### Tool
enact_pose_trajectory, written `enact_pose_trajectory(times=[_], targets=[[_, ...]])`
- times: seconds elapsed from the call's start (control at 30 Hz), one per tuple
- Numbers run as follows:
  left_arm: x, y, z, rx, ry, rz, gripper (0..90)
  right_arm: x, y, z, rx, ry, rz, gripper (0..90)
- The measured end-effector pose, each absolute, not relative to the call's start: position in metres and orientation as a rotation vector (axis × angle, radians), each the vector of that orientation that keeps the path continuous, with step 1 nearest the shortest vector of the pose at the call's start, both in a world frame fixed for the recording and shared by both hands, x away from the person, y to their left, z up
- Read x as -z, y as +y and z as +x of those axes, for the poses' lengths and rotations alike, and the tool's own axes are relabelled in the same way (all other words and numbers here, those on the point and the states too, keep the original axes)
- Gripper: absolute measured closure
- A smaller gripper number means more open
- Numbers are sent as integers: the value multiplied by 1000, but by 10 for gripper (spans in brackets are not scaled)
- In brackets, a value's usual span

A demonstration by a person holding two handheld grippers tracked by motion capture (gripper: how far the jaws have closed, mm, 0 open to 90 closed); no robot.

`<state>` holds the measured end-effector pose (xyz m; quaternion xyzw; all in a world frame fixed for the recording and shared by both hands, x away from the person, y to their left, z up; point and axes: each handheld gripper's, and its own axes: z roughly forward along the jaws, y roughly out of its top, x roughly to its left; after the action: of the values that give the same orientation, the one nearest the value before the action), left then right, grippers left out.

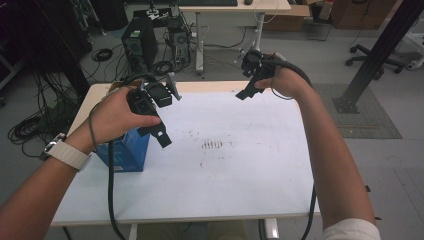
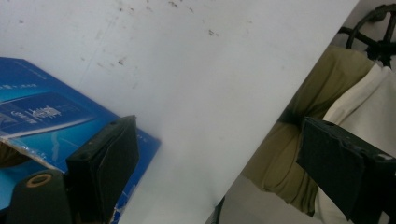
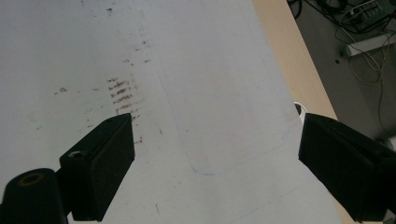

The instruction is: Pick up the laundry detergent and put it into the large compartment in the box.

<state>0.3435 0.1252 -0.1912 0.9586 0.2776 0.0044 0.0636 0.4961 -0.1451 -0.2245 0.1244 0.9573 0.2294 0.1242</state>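
From above, your left gripper [image 1: 162,136] hangs spread over the blue box [image 1: 125,150] at the table's [image 1: 225,185] left edge while your right gripper [image 1: 246,92] is raised at the far edge; its own view shows it spread wide over bare table; the box's white lettering [image 2: 39,113] is unreadable.

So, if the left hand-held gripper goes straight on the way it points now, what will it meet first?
Probably the bare white table. The left hand-held gripper, jaws open and empty, points down at it. The blue box lies beside one jaw, just off the line, though depth is unclear.
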Motion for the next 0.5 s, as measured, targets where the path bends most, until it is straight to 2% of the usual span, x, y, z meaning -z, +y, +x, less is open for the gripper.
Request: enact_pose_trajectory(times=[0.3, 0.5], targets=[[199, 117, 338, 30, 709, 2939, 132, 224, -146, 495, -668, 2789, 367, 110], [203, 116, 337, 31, 696, 2933, 133, 225, -146, 495, -670, 2790, 365, 110]])
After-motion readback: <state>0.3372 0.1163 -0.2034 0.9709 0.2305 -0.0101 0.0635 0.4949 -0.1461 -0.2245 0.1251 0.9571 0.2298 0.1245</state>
